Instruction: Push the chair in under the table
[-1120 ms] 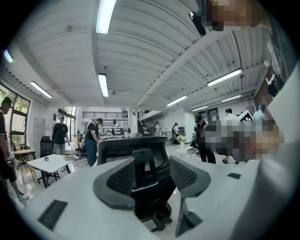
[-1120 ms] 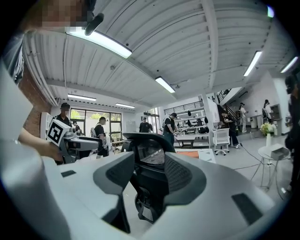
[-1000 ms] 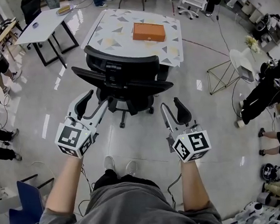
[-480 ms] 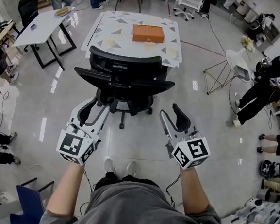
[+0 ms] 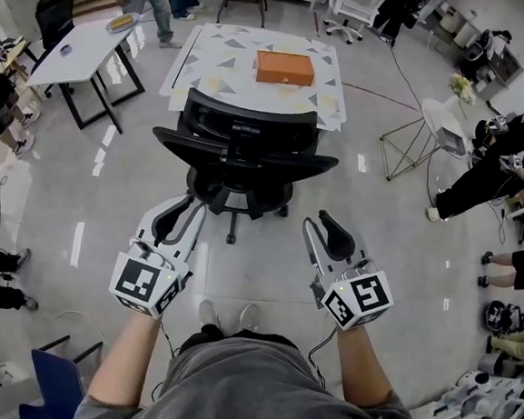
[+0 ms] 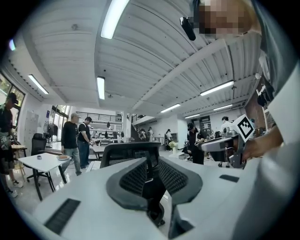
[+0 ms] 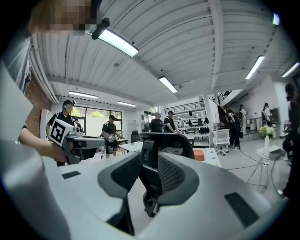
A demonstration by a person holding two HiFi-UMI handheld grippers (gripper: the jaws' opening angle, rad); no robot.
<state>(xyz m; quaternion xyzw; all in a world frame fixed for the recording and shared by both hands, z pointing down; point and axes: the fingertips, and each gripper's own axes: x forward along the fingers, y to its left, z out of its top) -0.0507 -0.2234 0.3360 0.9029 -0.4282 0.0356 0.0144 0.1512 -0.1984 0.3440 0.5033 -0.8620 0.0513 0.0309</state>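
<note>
Nearest the camera, the person's forearms reach forward over the pale, glossy floor (image 5: 97, 200), one tool in each hand at about the same level, with the person's shoes (image 5: 224, 315) just below them. The left gripper (image 5: 191, 205) has just been closing its jaws. They now stand at a narrow gap with nothing between them, and only the chair's dark back shows through the slot beyond the tips. The right gripper (image 5: 320, 222) has also just been closing, though its gap is wider, and it too is empty. Both point level at the black mesh office chair (image 5: 248, 150) but are apart from it, the left one nearer to its castor base (image 5: 244, 216). The chair stands with its backrest toward the person. Its seat faces the patterned table (image 5: 222, 66) and sits at the near edge or just under it, so most of the chair is out in the open and is not yet tucked in. An orange box (image 5: 284, 67) lies on the tabletop beyond. Farther off are a white table (image 5: 92, 41) to the left, a wire-frame side table (image 5: 420, 144) to the right and people around the room's edges. This looks like the approach step, with the push not yet begun. The next move calls for bringing both tools up against the backrest, one to each side of its middle. An even forward push should then roll the chair straight under the table rather than swivelling it aside.
</note>
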